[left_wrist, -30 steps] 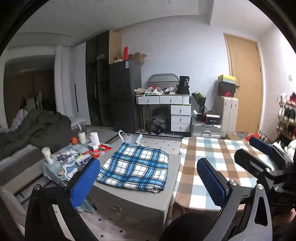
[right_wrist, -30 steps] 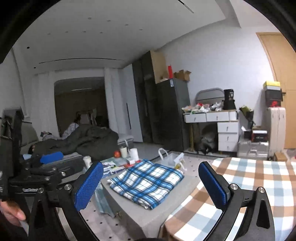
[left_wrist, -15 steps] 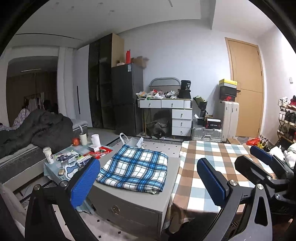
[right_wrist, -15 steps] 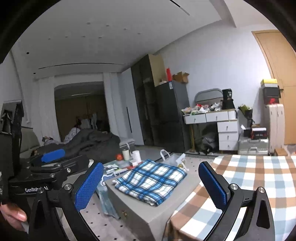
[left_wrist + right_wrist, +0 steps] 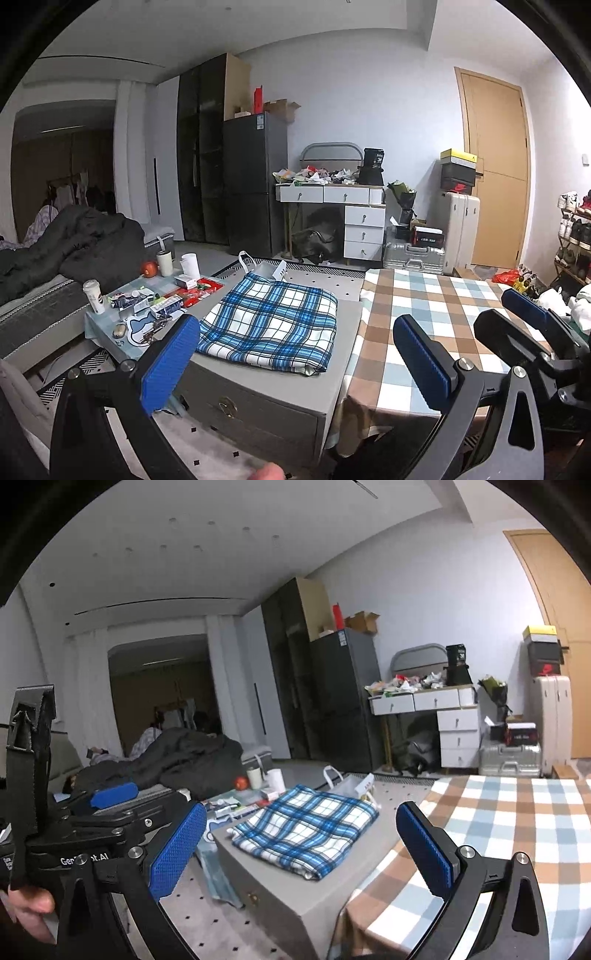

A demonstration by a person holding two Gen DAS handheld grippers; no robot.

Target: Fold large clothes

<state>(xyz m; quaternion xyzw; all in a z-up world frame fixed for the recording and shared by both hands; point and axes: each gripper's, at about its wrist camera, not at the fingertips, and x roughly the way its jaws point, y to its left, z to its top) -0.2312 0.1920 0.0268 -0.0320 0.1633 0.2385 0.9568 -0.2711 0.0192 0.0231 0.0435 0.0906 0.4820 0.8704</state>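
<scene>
A folded blue and white plaid garment (image 5: 271, 325) lies on a low grey cabinet (image 5: 266, 398); it also shows in the right wrist view (image 5: 306, 827). My left gripper (image 5: 295, 358) is open and empty, held up in the air in front of the cabinet. My right gripper (image 5: 301, 849) is open and empty, raised to the right of the left one. The right gripper shows at the right edge of the left wrist view (image 5: 532, 325). The left gripper shows at the left of the right wrist view (image 5: 110, 812).
A table with a brown and blue checked cloth (image 5: 424, 314) stands right of the cabinet. A cluttered low table (image 5: 147, 302) and a sofa with dark bedding (image 5: 74, 243) lie left. A white desk (image 5: 343, 218), fridge (image 5: 255, 184), suitcases (image 5: 458, 225) and door (image 5: 495, 166) stand behind.
Both grippers have risen and tilted up a little, so the cabinet and tables sit lower in both views. Both stay open and empty.
</scene>
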